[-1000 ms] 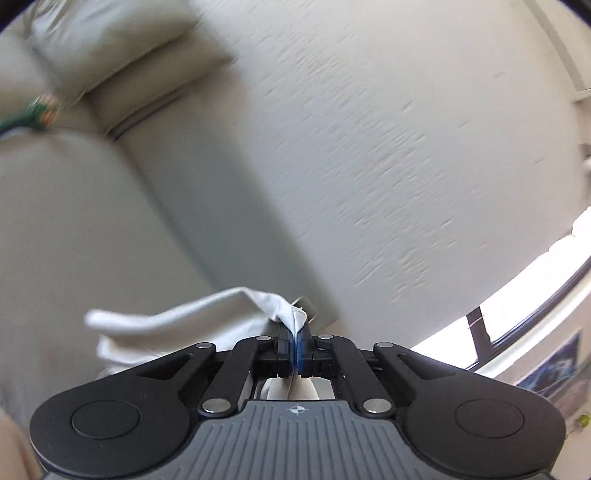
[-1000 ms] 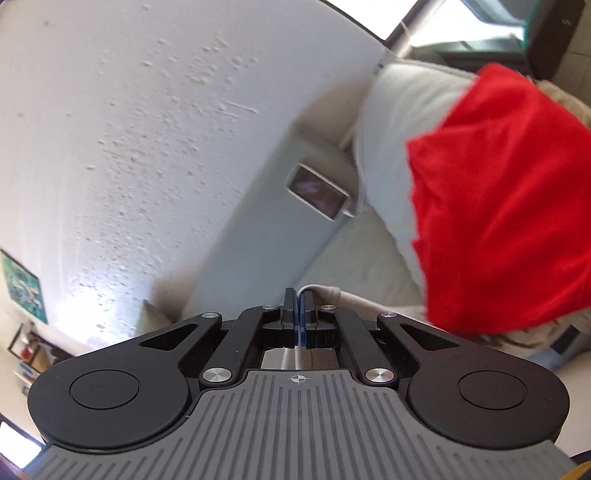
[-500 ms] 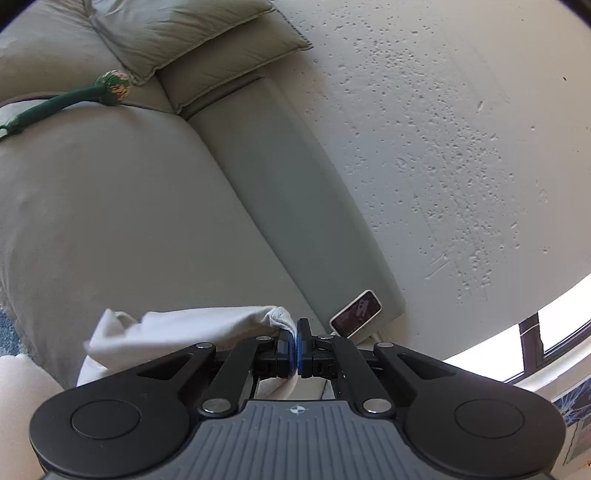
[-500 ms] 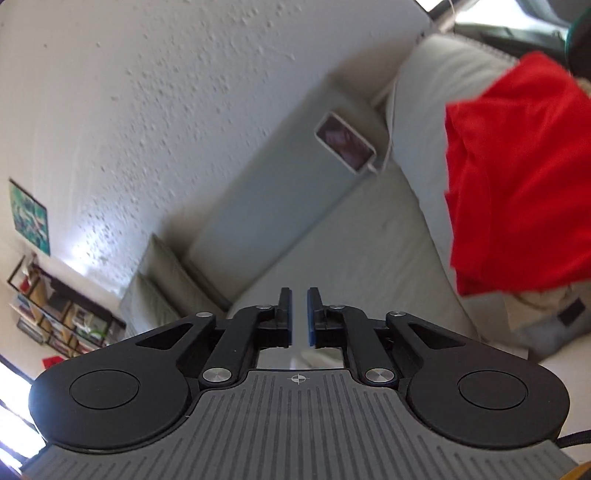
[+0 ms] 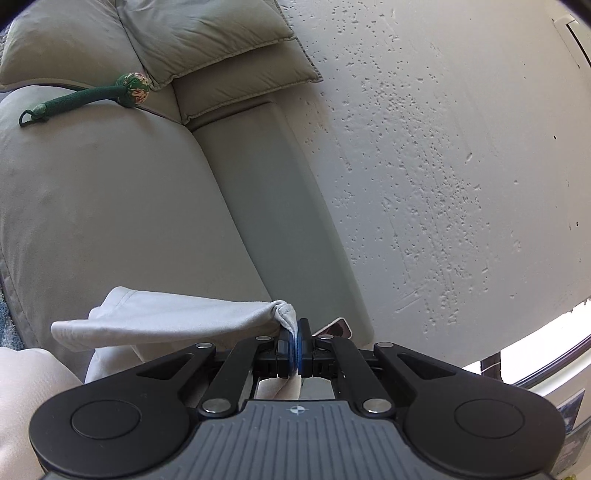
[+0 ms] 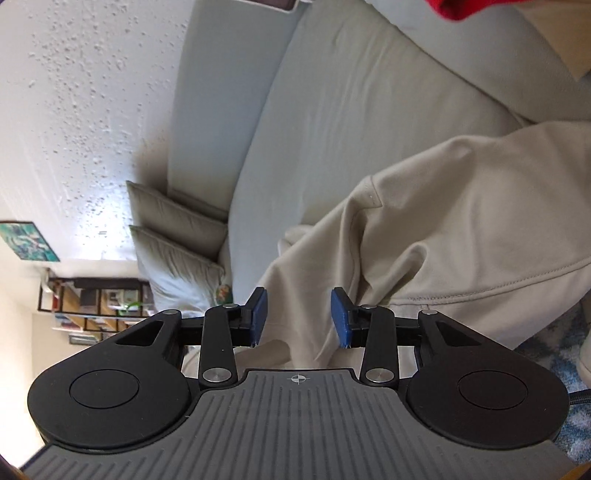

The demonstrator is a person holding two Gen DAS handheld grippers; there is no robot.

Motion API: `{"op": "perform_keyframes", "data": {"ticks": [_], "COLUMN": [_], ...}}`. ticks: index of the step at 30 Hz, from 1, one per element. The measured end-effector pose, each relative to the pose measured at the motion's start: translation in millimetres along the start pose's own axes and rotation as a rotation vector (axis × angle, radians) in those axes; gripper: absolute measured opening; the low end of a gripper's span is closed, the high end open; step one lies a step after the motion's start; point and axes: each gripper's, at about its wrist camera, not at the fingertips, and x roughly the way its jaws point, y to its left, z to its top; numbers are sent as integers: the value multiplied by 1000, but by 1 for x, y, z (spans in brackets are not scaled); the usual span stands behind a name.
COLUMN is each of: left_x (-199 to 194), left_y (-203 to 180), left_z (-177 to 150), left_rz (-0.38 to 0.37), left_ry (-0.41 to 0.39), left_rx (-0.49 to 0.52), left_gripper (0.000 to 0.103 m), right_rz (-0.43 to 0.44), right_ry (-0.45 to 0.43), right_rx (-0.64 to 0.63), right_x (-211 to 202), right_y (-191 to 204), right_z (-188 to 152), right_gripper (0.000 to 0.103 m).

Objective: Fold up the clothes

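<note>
My left gripper is shut on a bunched edge of a light beige garment, which hangs away to the left above the grey sofa seat. My right gripper is open and empty, its blue pads spread wide. It points down at the same beige garment, which drapes in folds over the sofa seat with a stitched seam showing. The right fingertips hover just over the cloth; I cannot tell if they touch it.
Sofa cushions and a green fabric toy lie at the far end. A phone rests on the sofa's back ledge by the textured wall. A red garment sits at the top edge. A bookshelf stands beyond.
My right gripper has opened wide and swung down from the wall towards the beige garment on the seat. My left gripper stays shut on the cloth and has tilted down towards the sofa.
</note>
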Motion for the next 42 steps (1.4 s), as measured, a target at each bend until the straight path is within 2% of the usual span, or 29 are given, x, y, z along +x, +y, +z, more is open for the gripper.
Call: {"op": "perform_keyframes", "data": {"ticks": [3,7,11,14,19,22,28,30,31,32,34,37,38,40,42], "left_x": [9,29,45,54,66,71,73,72,71,69,67,63,63,59,45], "left_y": [8,25,38,46,59,63,67,67,66,65,64,55,48,20,-21], "left_z": [8,20,24,28,36,40,40,40,39,39,40,42,44,49,55], "left_rz": [19,60,98,112,136,151,166,168,168,169,169,174,167,79,-93], "left_ry": [-8,-3,16,24,30,32,36,36,35,35,37,48,54,47,-6], "left_rx": [-33,-105,-143,-164,-208,-208,-215,-210,-206,-202,-195,-162,-139,-68,29], "left_gripper": [0,0,0,0,0,0,0,0,0,0,0,0,0,0,0], "right_rz": [-25,-51,49,80,36,20,80,78,69,54,15,37,60,103,145], "right_ry": [22,-19,-99,-131,-170,-192,-218,-222,-218,-203,-198,-227,-242,-287,-347], "right_rx": [0,-19,-65,-123,-218,-212,-134,-102,-97,-111,-125,-111,-109,-131,-183], "right_x": [16,24,20,21,27,25,37,40,42,41,38,15,4,-21,-49], "right_y": [-5,-17,-26,-22,-11,-19,-25,-26,-24,-22,-15,3,13,39,75], "right_z": [-6,-7,-9,-10,-7,-5,9,12,13,13,11,13,15,23,33], "right_gripper": [41,41,40,40,40,29,26,18,8,4,2,1,1,1,1]}}
